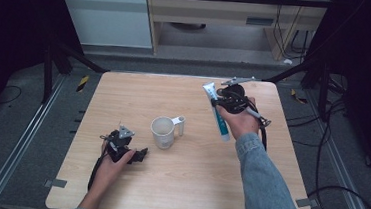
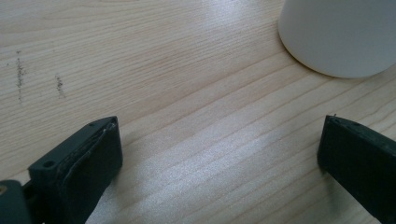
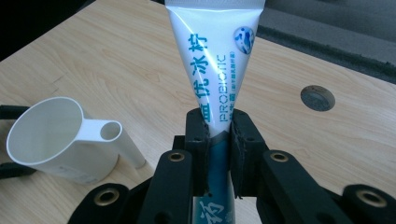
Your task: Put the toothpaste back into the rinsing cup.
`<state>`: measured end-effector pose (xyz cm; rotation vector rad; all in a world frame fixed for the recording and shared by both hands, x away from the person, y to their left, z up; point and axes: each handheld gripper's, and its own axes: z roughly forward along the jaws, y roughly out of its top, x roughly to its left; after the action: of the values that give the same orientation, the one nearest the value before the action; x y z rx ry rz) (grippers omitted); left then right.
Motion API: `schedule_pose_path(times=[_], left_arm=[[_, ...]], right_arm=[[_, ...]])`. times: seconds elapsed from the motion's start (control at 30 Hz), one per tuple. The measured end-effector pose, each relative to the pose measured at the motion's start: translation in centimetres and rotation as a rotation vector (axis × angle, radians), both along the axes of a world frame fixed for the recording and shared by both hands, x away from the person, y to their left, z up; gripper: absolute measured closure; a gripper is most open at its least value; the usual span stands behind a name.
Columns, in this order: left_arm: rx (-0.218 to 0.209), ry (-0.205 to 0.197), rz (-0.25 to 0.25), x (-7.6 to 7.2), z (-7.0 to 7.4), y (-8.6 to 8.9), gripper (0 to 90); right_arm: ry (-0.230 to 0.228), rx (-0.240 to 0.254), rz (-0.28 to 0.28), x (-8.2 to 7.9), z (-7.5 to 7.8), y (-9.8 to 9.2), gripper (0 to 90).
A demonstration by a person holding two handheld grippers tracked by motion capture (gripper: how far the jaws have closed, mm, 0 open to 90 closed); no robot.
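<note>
Wooden table [image 1: 187, 185] fills the middle of the high view, bare but for a white cup [image 1: 163, 132] just left of centre, its handle pointing right. Upper right of that view, the right gripper [image 1: 222, 103] has the toothpaste tube [image 1: 219, 113] up off the table, and in the right gripper view the jaws are clenched on the tube's middle, crimped end high at the top of the frame, cup sitting at lower left. Lower left in the high view, the left gripper [image 1: 142, 154] rests on the wood, and its own view shows the jaws spread wide with nothing between them, the cup's wall at upper right. Risk, I'd say: that tube is soft and slick, so a hard squeeze could buckle it or let it slide through, and the light cup, unheld, could tip if the tube clips its rim.
</note>
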<state>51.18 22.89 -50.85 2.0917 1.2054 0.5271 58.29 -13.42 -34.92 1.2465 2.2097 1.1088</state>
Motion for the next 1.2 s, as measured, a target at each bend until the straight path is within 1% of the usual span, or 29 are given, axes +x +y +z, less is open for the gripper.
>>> schedule_pose_path(times=[0.03,0.23,0.33,0.43,0.57,0.7,0.73,0.83,0.87,0.93,1.0,1.2], left_arm=[[0.001,0.0,0.0,0.0,0.0,0.0,0.0],[-0.007,-0.002,0.014,0.0,0.0,-0.1,0.0],[-0.002,-0.001,0.019,-0.1,0.0,-0.1,0.0],[-0.003,-0.001,0.021,-0.1,0.0,-0.1,0.0],[-0.005,-0.003,0.026,-0.1,0.0,-0.2,0.0],[-0.005,-0.003,0.033,-0.2,0.0,-0.2,0.0],[-0.003,-0.001,0.034,-0.3,0.0,-0.1,0.0],[-0.002,0.0,0.033,-0.4,0.0,-0.1,0.0],[-0.001,0.0,0.034,-0.4,0.0,-0.1,0.0],[0.001,-0.001,0.033,-0.4,0.0,-0.1,0.0],[0.001,-0.001,0.033,-0.4,0.0,-0.1,0.0],[0.001,0.0,0.034,-0.4,0.0,-0.1,0.0]], right_arm=[[-0.001,0.005,-0.005,0.0,0.0,0.2,79.3],[-0.045,0.02,-0.024,0.0,0.4,1.1,79.3],[-0.059,0.02,-0.031,-0.4,0.6,1.6,79.2],[-0.077,0.032,-0.037,-0.9,0.7,2.2,79.3],[-0.107,0.044,-0.026,-1.3,1.2,3.0,79.2],[-0.141,0.052,-0.018,-1.3,1.7,3.5,79.2],[-0.142,0.059,-0.022,-1.3,1.8,3.7,79.2],[-0.178,0.073,-0.037,-1.5,2.1,4.1,79.2],[-0.181,0.076,-0.04,-1.5,2.1,4.1,79.2],[-0.202,0.088,-0.053,-1.7,2.3,4.5,79.2],[-0.227,0.088,-0.059,-1.9,2.6,4.8,79.2],[-0.27,0.096,-0.065,-1.9,3.2,5.9,79.1]])
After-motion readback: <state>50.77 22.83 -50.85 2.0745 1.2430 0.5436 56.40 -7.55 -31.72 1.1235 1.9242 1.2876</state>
